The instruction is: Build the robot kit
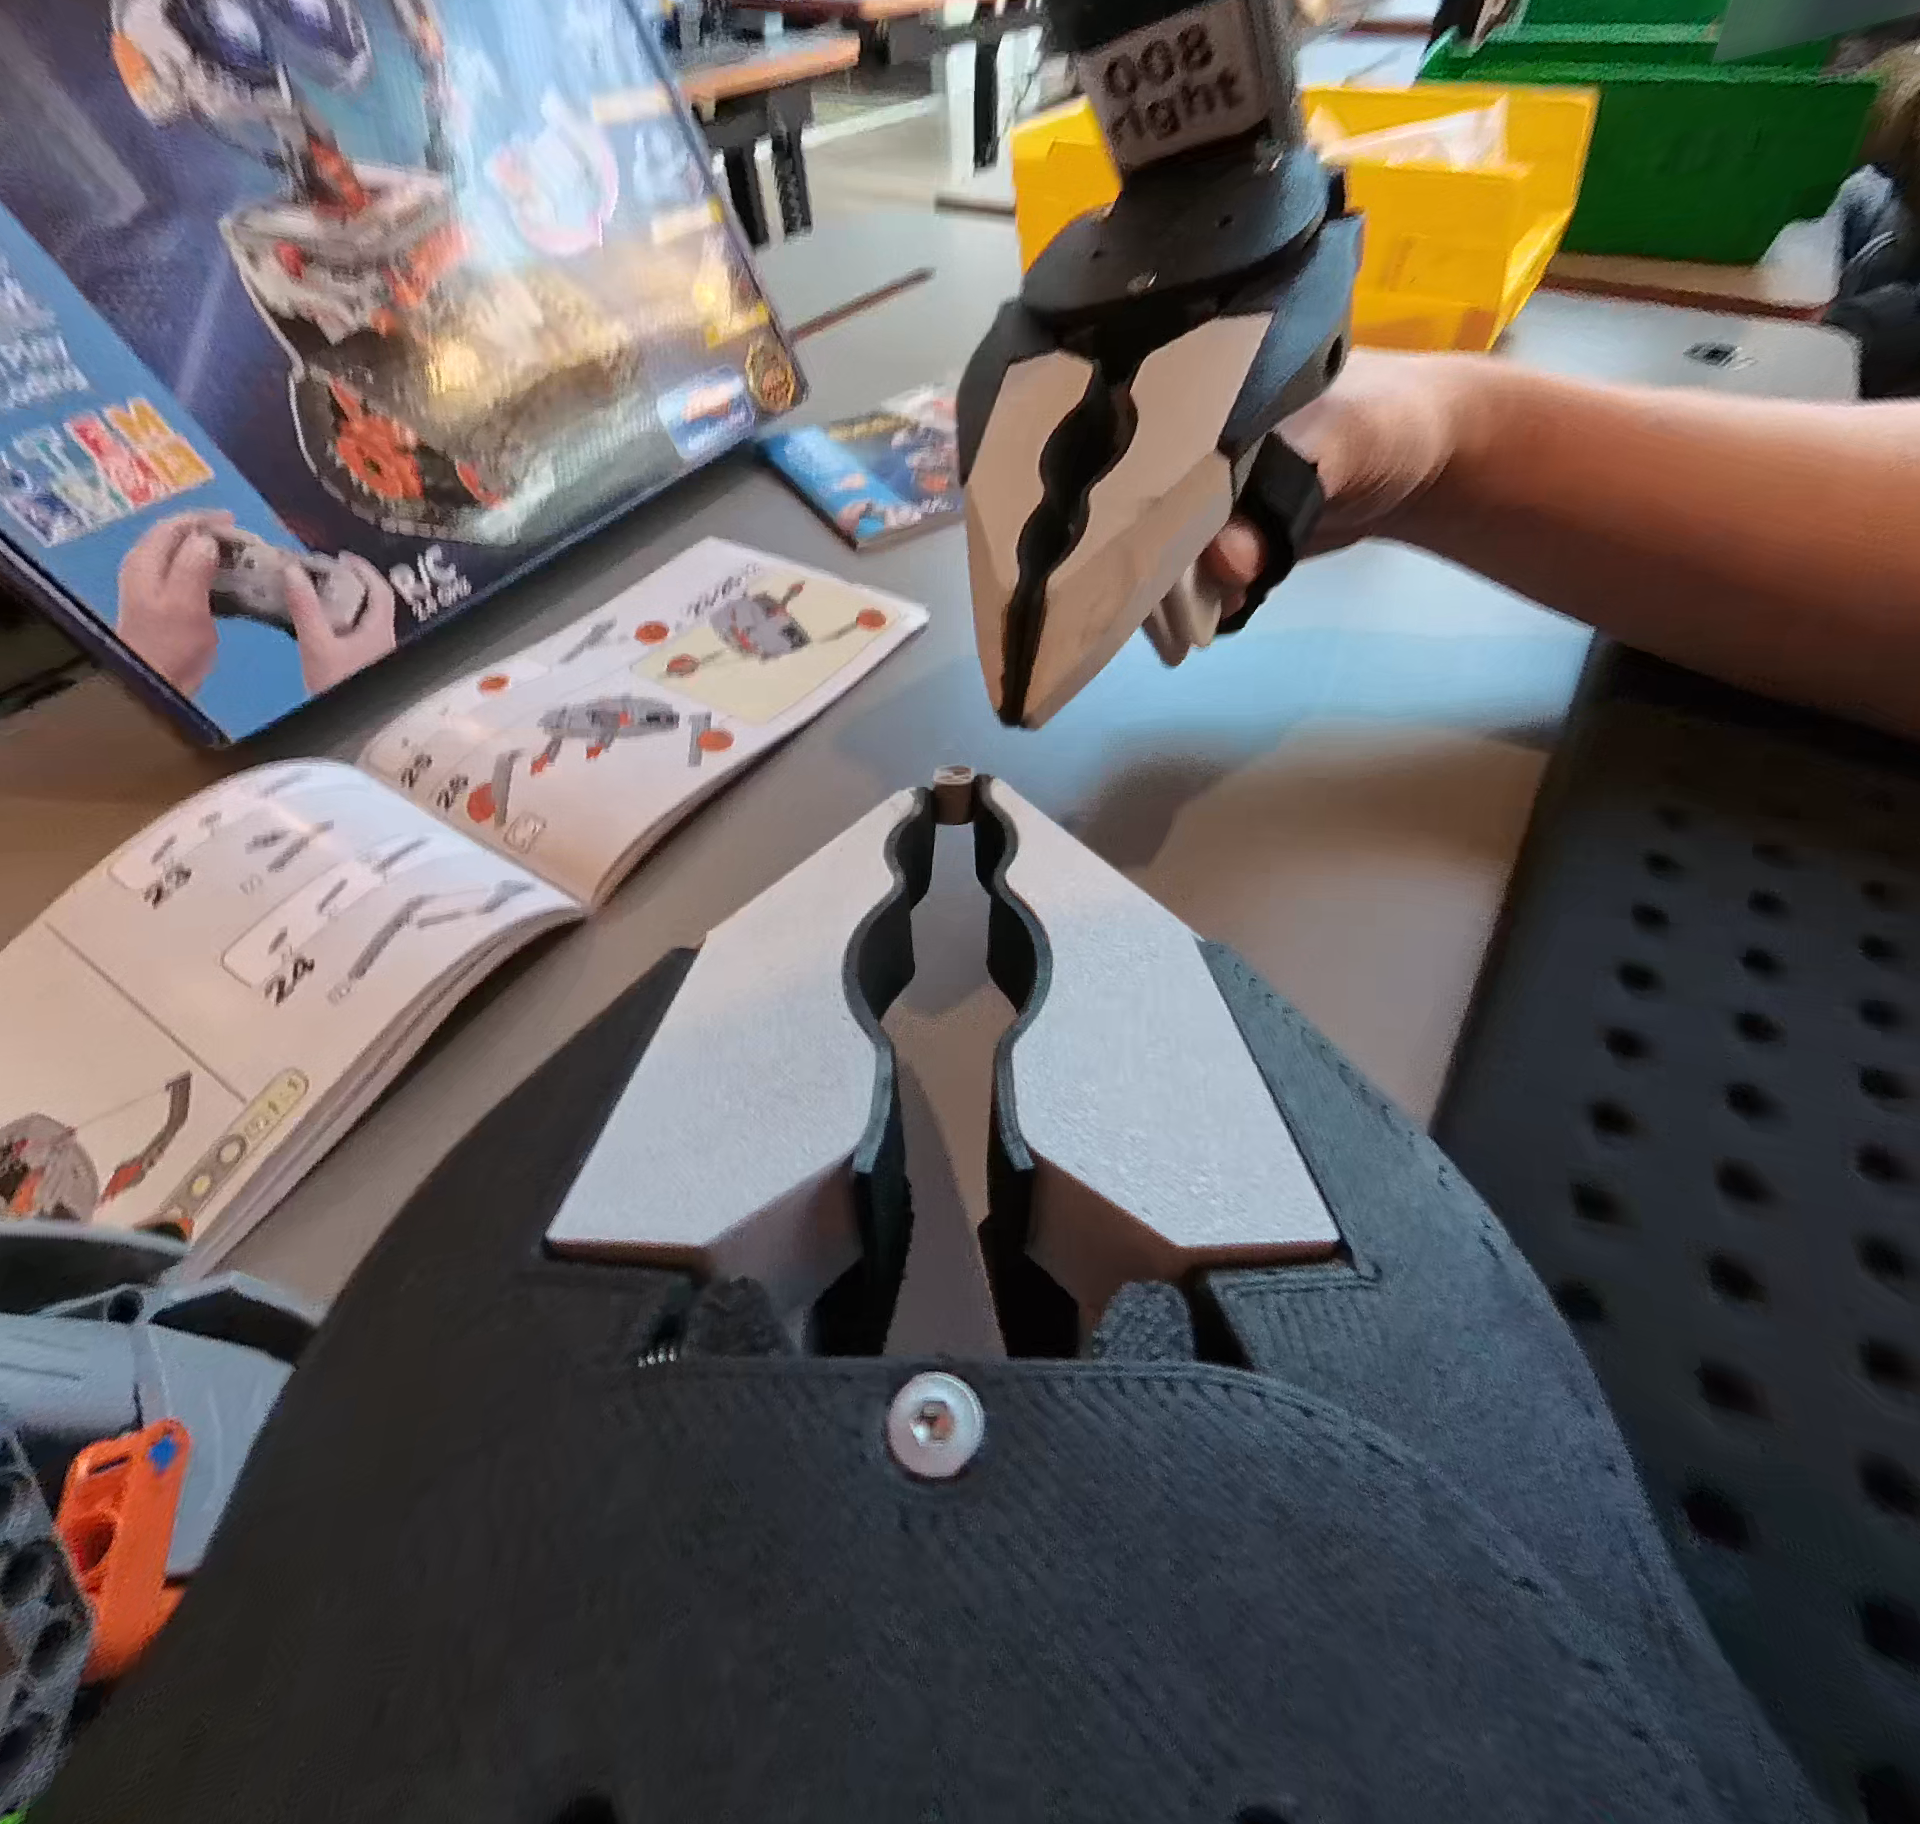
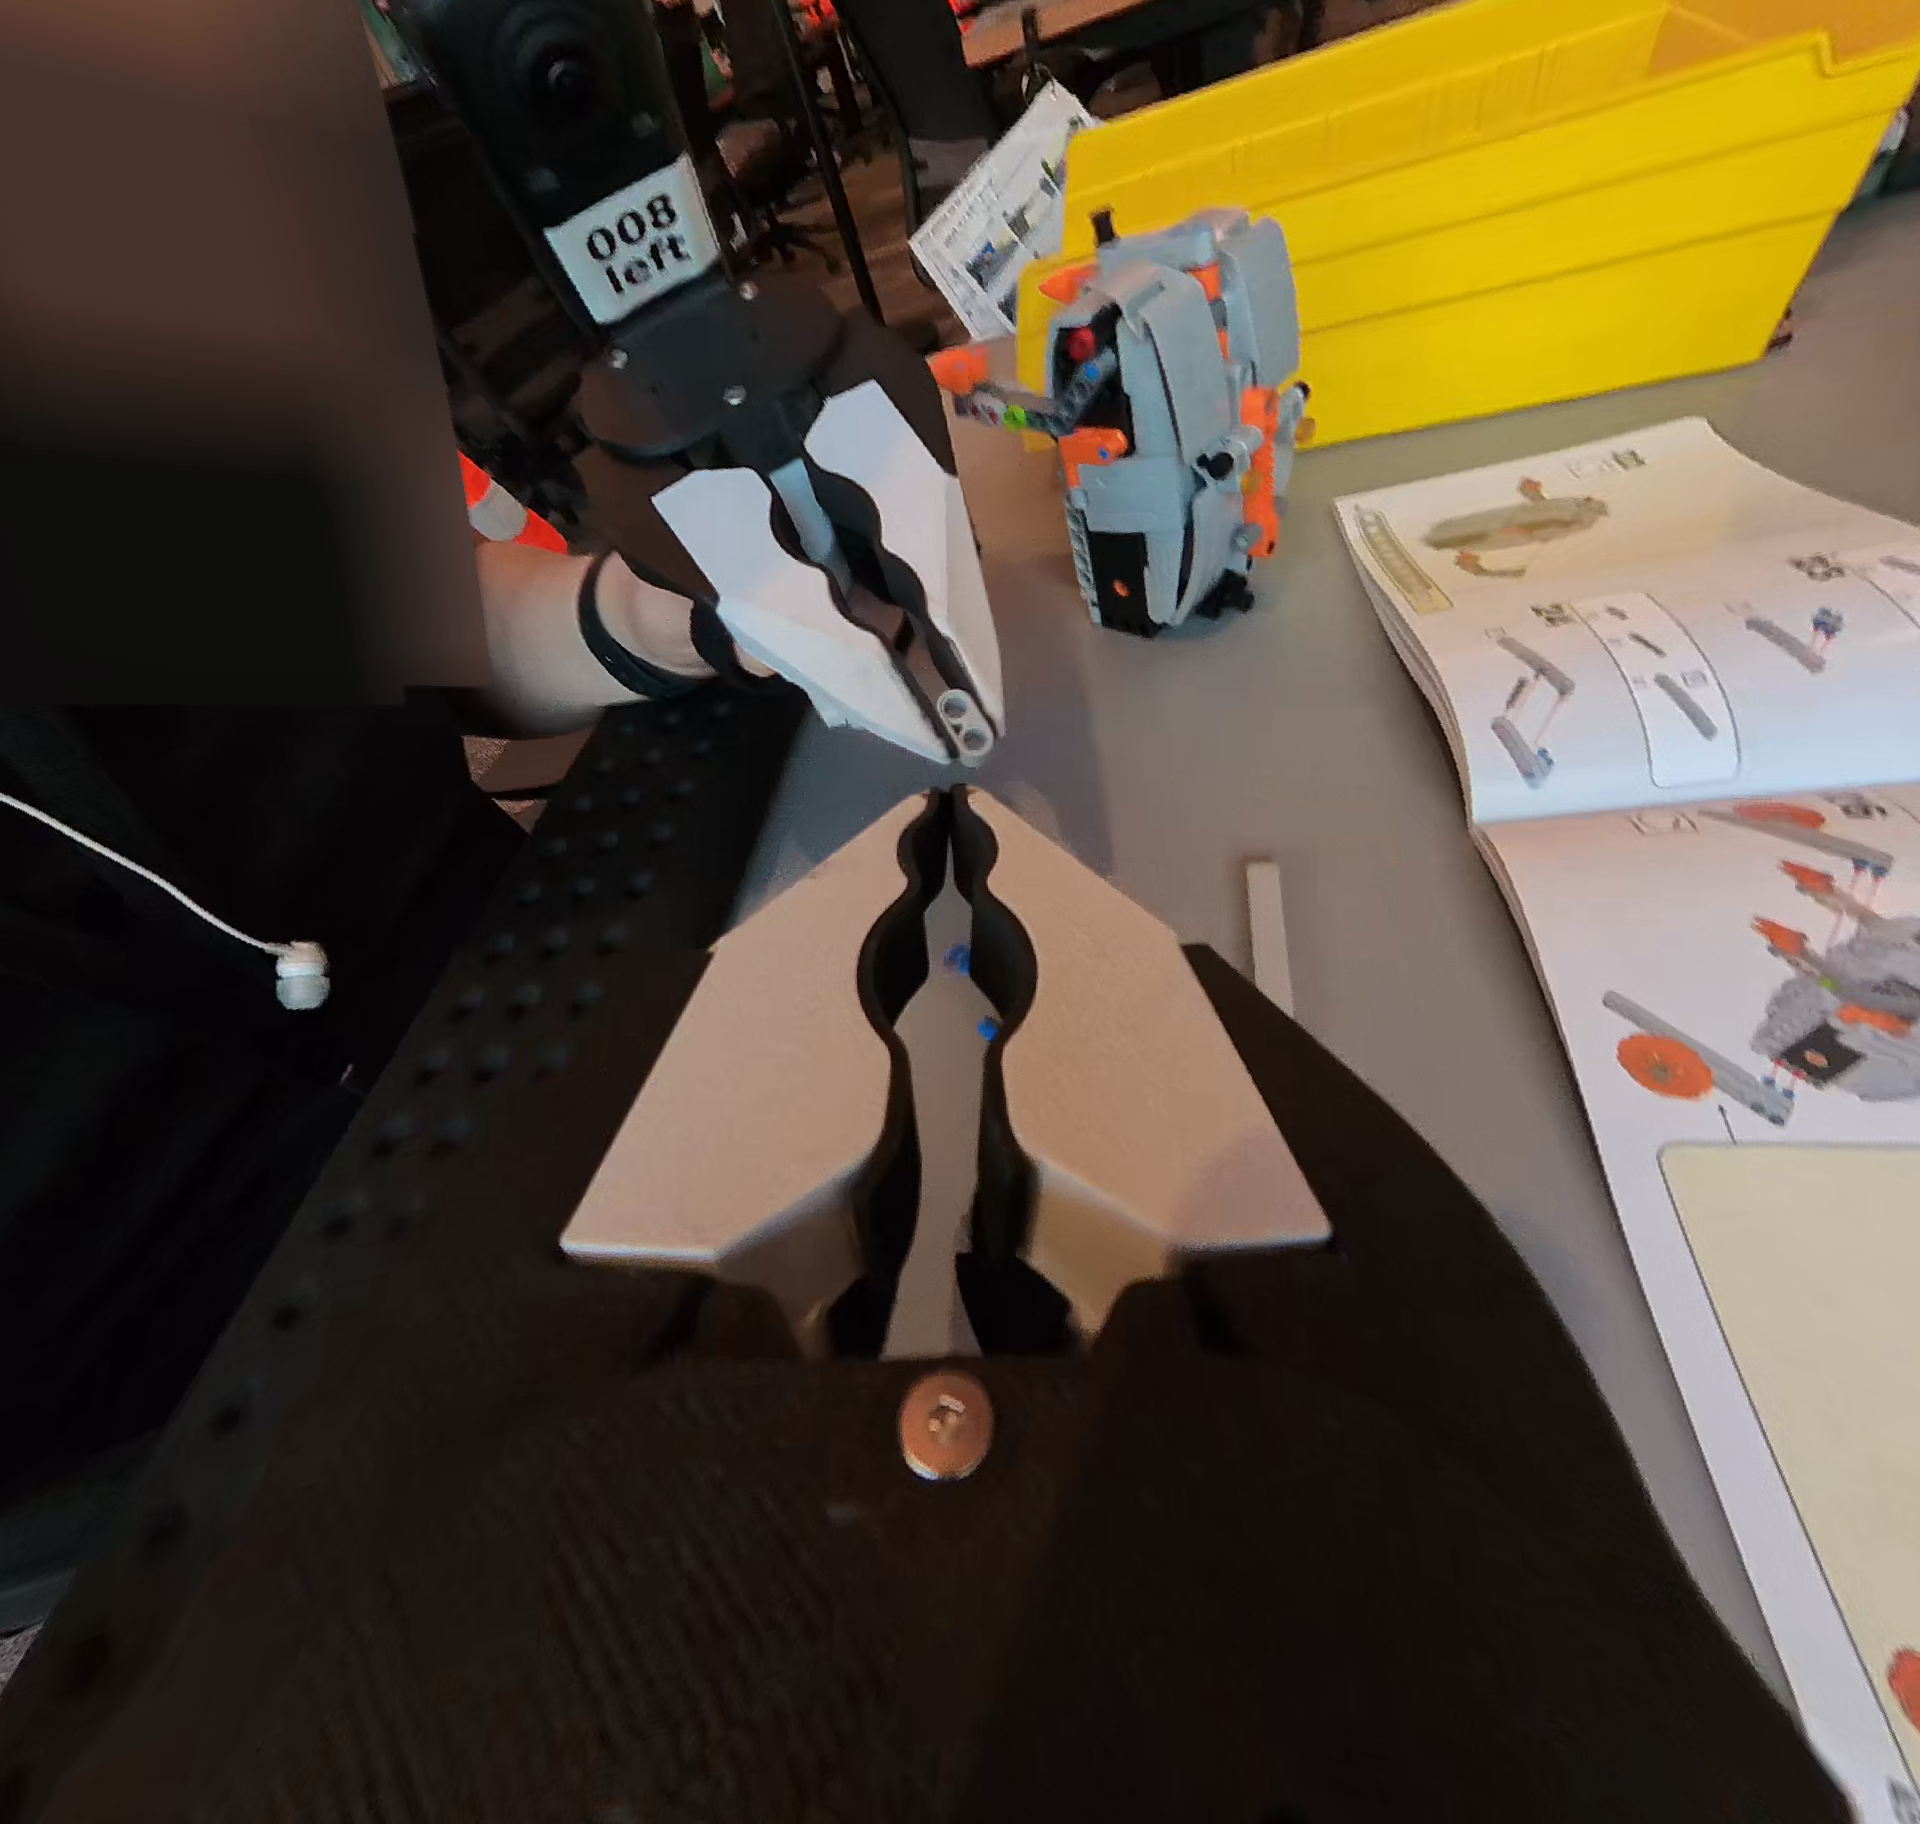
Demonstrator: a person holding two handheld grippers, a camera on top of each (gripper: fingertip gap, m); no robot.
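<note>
My left gripper point(image 1: 951, 824) is shut on a small grey building-toy beam point(image 1: 952, 789), whose end sticks out between the tips. In the right wrist view the left gripper point(image 2: 951, 748) shows the beam's two-hole end point(image 2: 964, 720). My right gripper point(image 2: 951, 800) is shut, with nothing visible between its tips. It hangs just above and in front of the left tips point(image 1: 1013, 712), almost touching them. Both are held above the grey table point(image 2: 1143, 735). A person's hand point(image 1: 1371, 444) holds the right gripper.
A grey and orange toy model point(image 2: 1174, 424) stands before a yellow bin point(image 2: 1507, 216). An open instruction booklet point(image 1: 416, 891) lies left, a tilted toy box point(image 1: 364, 268) behind it. A black perforated board point(image 1: 1714, 1047) lies right. A thin white strip point(image 2: 1270, 933) lies on the table. Less than 4 cm separates the two grippers' tips.
</note>
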